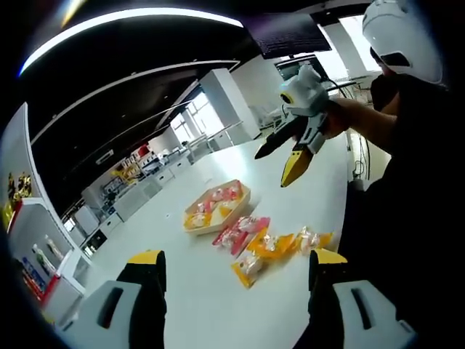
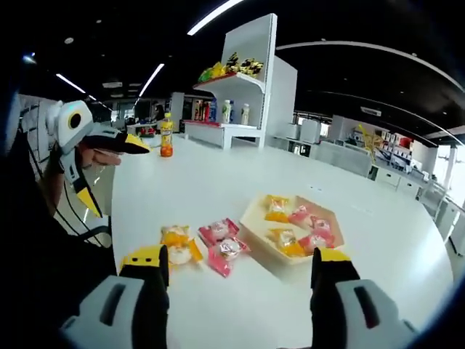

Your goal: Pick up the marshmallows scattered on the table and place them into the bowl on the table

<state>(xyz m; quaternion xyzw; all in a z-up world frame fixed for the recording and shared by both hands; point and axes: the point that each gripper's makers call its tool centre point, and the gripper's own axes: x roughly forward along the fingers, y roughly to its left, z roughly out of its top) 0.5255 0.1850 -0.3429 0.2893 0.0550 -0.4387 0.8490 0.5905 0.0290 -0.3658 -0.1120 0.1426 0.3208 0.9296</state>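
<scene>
Marshmallows [image 2: 218, 247]: on the worktop [image 2: 189, 182], at 11 o'clock of the right gripper [image 2: 238, 273].
Bowl [image 2: 294, 229]: at 1 o'clock, holding several packets.
Right gripper: wide, empty.
Left gripper [image 1: 237, 269]: wide, empty.

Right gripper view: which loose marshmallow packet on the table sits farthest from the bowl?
The orange packet, leftmost, beside the left jaw; the pink packets lie between it and the bowl.

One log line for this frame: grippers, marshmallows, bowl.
left gripper: open, empty | right gripper: open, empty | marshmallows: several loose on table | bowl: some inside
</scene>
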